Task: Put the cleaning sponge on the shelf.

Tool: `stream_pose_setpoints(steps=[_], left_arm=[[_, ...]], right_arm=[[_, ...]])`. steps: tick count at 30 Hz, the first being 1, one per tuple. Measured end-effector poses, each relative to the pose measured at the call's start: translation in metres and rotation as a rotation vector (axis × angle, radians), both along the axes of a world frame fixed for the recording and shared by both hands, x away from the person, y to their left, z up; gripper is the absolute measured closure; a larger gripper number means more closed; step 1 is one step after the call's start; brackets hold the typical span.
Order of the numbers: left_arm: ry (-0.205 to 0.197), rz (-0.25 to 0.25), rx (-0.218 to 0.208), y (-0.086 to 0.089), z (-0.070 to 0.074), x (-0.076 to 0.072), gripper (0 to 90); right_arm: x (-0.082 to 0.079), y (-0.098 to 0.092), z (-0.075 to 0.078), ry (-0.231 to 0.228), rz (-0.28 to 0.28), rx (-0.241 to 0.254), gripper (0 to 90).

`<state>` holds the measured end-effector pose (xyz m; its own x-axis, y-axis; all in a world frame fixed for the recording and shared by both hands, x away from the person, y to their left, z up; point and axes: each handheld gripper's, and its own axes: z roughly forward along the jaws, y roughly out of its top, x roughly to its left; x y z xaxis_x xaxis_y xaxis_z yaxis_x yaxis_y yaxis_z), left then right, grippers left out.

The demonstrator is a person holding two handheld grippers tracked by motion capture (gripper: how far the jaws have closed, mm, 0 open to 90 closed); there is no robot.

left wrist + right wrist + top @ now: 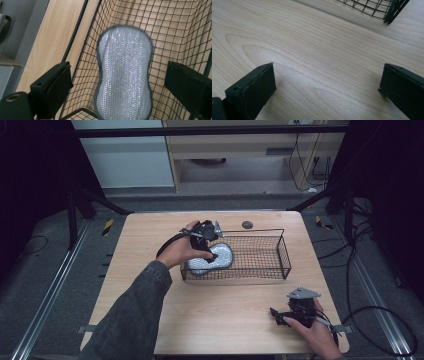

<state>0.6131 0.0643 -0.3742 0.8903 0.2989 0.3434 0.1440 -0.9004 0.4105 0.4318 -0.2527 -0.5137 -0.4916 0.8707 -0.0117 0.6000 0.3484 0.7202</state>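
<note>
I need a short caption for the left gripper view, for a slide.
Open left gripper above a silver scrubber lying in a black wire basket.

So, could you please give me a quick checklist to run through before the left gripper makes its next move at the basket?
1. Left gripper jaws open: ok.
2. Silver scrubbing pad lies inside the wire basket: ok.
3. Pad free of both jaws: ok, gaps show on either side.
4. Pad flat on the basket floor: cannot tell.
5. Right gripper open over bare table, apart from the basket: ok.
</note>
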Motion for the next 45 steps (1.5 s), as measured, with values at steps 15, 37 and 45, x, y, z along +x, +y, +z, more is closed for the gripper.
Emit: stream_pose_setpoints(steps=[15,37,45], left_arm=[[0.009,-0.007,-0.114,0.004,0.008,-0.022,3.8],[-0.003,0.058,-0.243,0.008,0.010,-0.069,3.1],[-0.015,0.061,-0.254,0.008,0.008,-0.087,3.0]], right_arm=[[0.000,0.000,0.000,0.002,-0.002,0.002,0.3],[0.000,0.000,0.000,0.002,-0.002,0.003,0.3],[0.000,0.000,0.000,0.001,-0.002,0.002,0.3]])
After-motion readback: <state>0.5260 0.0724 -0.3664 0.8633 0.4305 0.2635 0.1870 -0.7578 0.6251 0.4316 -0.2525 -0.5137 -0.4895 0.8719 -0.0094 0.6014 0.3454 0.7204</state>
